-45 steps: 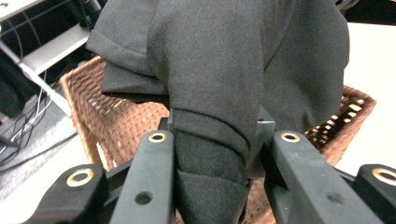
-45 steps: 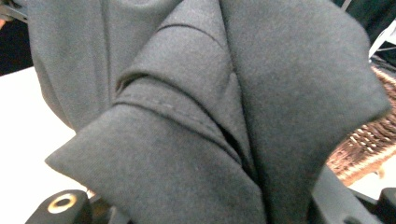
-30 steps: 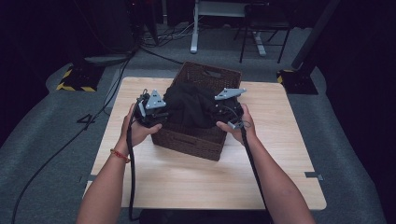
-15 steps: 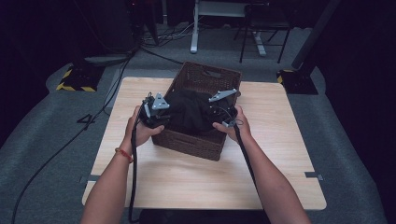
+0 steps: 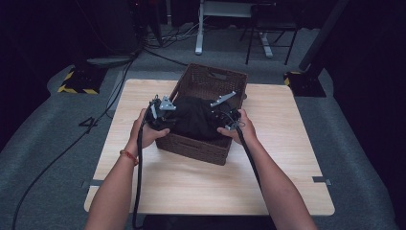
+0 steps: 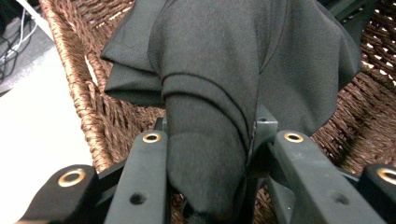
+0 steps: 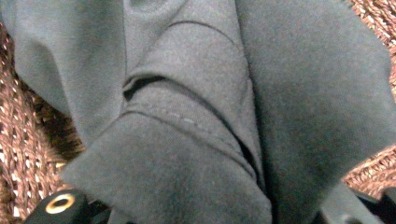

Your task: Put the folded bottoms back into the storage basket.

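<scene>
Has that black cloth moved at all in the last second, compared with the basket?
Yes. The black cloth, held at each end by the left gripper and right gripper, has sunk lower into the wicker basket, nearer its front wall.

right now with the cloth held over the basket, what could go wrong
1. Both claws, left claw and right claw, are shut on the black cloth; letting go unevenly could leave one side draped over the basket rim.
2. The cloth is bunched thick between the jaws, so it may cling on release.
3. Pushing down could drag the basket across the table.
</scene>
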`<action>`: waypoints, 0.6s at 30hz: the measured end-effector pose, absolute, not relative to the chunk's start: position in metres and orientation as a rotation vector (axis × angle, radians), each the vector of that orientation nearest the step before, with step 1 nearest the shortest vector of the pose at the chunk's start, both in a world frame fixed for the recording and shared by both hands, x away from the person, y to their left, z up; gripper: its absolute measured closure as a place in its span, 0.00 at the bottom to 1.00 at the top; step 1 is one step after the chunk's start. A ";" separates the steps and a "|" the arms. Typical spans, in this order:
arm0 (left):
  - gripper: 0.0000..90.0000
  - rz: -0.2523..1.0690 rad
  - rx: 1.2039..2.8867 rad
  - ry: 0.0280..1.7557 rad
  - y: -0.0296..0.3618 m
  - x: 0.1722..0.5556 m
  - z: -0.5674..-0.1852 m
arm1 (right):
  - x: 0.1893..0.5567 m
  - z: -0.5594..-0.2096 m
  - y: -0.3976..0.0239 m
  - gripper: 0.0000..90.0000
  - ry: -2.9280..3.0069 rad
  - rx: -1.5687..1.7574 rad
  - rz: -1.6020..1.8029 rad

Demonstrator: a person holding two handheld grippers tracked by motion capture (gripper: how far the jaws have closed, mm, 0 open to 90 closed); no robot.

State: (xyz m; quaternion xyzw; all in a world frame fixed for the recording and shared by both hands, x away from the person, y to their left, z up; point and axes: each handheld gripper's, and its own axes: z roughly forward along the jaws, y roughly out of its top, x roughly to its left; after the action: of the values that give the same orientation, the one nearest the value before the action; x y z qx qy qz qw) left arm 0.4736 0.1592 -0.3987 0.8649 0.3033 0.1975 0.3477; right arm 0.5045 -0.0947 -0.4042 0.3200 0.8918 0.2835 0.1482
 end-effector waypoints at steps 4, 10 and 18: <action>0.76 0.492 2.248 0.794 0.160 0.475 -0.399 | 0.503 -0.404 -0.092 0.68 2.584 0.911 0.763; 0.71 0.487 2.237 0.824 0.161 0.476 -0.399 | 0.501 -0.403 -0.090 0.60 2.608 0.910 0.739; 0.66 0.489 2.217 0.848 0.163 0.476 -0.399 | 0.499 -0.403 -0.089 0.52 2.620 0.921 0.759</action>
State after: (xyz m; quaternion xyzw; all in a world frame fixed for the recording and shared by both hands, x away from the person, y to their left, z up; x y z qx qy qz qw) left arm 0.4762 0.1631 -0.3992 0.8564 0.3277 0.1888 0.3516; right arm 0.4991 -0.0893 -0.4033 0.3172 0.9022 0.2614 0.1308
